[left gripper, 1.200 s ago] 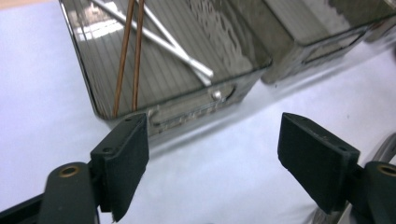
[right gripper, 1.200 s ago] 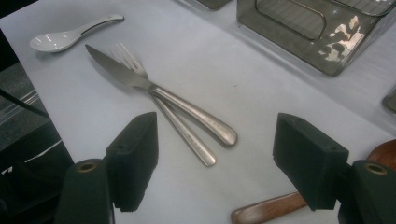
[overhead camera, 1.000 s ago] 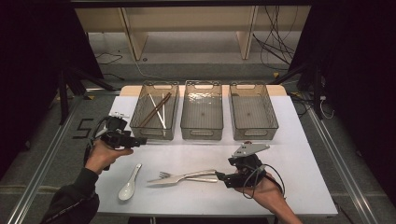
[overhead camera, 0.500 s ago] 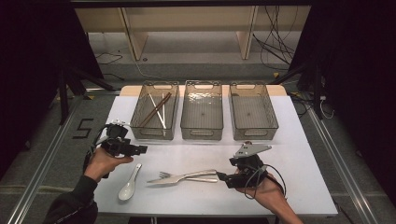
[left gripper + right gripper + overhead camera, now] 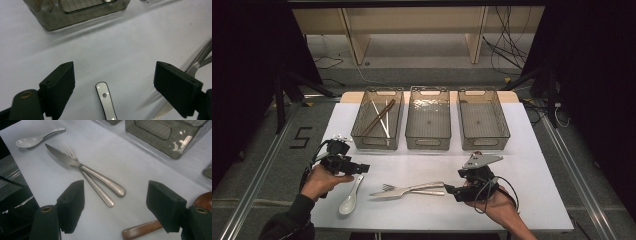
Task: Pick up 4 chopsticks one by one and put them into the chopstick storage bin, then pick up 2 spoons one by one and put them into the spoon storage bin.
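While the left gripper (image 5: 360,169) hovers with fingers wide apart over the white spoon's (image 5: 349,198) handle near the bench's front-left edge, the right gripper (image 5: 449,190), fingers equally wide and empty, faces the knife (image 5: 409,189) and fork (image 5: 96,187) mid-front.

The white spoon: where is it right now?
In the high view the white spoon lies on the table's near left part, under the left gripper, left of the fork and knife.

High view looks down the whole table (image 5: 532,165); both claw views sit close, sharing, seemingly, the knife (image 5: 75,162).
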The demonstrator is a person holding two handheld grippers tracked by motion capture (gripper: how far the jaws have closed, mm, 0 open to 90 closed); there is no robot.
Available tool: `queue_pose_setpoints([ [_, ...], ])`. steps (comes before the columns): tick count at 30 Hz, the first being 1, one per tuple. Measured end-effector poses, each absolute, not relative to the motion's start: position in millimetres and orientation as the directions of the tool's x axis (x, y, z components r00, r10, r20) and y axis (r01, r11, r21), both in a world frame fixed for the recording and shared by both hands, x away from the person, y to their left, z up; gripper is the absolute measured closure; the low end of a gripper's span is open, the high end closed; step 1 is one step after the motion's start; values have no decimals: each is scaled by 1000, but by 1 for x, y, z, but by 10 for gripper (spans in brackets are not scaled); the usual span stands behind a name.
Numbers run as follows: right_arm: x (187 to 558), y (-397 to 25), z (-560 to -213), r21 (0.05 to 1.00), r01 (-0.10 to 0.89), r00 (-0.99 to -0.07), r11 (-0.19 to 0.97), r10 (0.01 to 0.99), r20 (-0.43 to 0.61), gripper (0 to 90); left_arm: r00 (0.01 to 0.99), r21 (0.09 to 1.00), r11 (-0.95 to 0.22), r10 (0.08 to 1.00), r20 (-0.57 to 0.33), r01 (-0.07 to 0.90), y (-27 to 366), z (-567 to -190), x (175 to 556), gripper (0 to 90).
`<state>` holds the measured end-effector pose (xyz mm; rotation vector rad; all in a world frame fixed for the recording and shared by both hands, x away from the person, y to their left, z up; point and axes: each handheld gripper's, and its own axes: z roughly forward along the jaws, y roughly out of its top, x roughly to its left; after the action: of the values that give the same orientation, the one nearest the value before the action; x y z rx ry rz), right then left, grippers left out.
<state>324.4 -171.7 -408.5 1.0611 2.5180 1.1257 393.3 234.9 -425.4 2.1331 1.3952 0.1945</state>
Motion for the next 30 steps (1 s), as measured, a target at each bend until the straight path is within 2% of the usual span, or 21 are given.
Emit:
queue_pose_setpoints([
  [18,325,-172,-409,708,540,-724,455,680,116,319,428,473,-320,893,-139,821,239,-434,385,165],
  [30,324,-172,-408,707,539,-724,458,681,112,319,444,407,-361,886,-131,839,236,-446,379,239],
])
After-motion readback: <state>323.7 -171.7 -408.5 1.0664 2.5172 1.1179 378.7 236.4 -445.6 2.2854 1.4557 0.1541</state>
